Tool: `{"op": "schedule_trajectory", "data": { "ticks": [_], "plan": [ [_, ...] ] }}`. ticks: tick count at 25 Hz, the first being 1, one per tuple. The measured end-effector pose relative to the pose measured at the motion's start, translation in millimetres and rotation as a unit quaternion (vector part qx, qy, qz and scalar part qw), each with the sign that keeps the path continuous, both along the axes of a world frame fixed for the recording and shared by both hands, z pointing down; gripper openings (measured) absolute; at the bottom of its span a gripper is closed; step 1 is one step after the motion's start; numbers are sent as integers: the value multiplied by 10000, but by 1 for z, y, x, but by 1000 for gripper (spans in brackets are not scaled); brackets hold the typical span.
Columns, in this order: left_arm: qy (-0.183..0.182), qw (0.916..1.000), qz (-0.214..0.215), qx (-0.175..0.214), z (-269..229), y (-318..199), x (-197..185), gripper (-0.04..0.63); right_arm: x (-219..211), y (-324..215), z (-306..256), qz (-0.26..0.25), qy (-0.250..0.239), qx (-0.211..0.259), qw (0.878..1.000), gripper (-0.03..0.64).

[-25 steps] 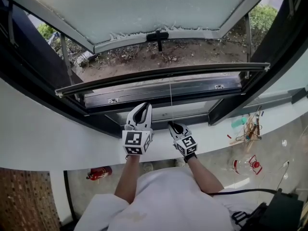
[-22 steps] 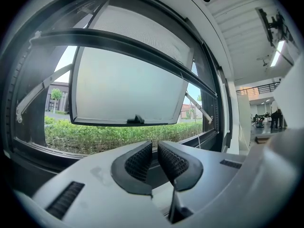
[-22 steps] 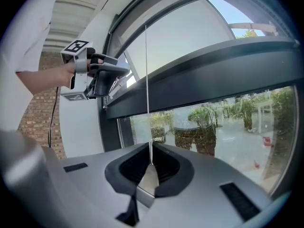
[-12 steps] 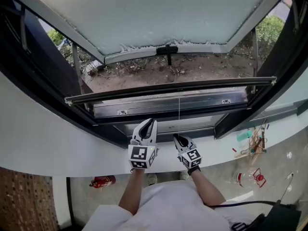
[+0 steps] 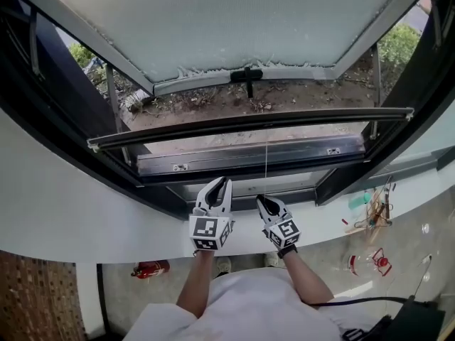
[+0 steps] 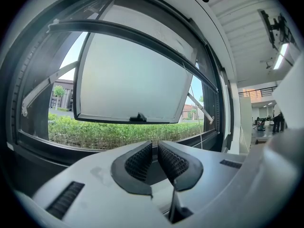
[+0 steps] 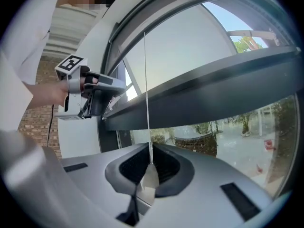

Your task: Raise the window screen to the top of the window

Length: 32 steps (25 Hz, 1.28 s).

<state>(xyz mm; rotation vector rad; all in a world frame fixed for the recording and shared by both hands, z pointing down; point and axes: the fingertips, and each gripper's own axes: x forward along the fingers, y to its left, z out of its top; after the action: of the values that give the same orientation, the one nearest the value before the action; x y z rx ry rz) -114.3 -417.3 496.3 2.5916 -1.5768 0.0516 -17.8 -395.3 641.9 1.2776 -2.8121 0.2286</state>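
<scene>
The window screen's dark bottom bar [image 5: 249, 123] spans the open window a little above the lower frame; it also shows as the bar [image 7: 213, 89] and the bar [image 6: 142, 37]. A thin pull cord [image 5: 266, 169] hangs from it, and the cord [image 7: 146, 80] ends in a small pale tab [image 7: 151, 175]. My right gripper [image 5: 260, 202] is shut on that tab, right gripper [image 7: 150, 163] just below the bar. My left gripper [image 5: 220, 183] is beside it on the left. The left gripper [image 6: 155, 148] has a narrow gap between its pads and holds nothing.
The glass sash [image 5: 234, 20] is swung outward, with a black handle [image 5: 246, 75] on its lower edge. A white sill [image 5: 85, 212] runs below the window. A red extinguisher [image 5: 148, 268] lies on the floor, and small clutter [image 5: 373, 208] sits at the right.
The screen's bottom bar has risen a little away from the lower frame, and my right gripper has lifted slightly with the cord. The left gripper has stayed put.
</scene>
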Motion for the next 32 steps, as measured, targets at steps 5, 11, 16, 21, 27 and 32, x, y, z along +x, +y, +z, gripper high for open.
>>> {"op": "schedule_trajectory", "data": {
  "ticks": [5,11,16,21,27,32],
  "plan": [
    [43,10000,39,-16,2,-1,4,35,-5,-5,-27,-36,-79,259,9996,2],
    [131,9999,50,70,-6,-6,5,35,-7,-8,-43,-58,-152,331,9993,2],
    [162,9997,102,123,-11,-9,8,35,-6,-8,-53,-19,-255,404,9989,2],
    [147,9997,160,145,-13,-11,8,35,-8,-12,-84,-55,-483,778,9958,2],
    [117,9994,236,206,-20,-12,13,35,-14,-14,-128,-74,-708,1165,9906,2],
    [142,9989,312,325,-32,-11,15,35,-16,-17,-154,-33,-922,1397,9859,2]
  ]
}}
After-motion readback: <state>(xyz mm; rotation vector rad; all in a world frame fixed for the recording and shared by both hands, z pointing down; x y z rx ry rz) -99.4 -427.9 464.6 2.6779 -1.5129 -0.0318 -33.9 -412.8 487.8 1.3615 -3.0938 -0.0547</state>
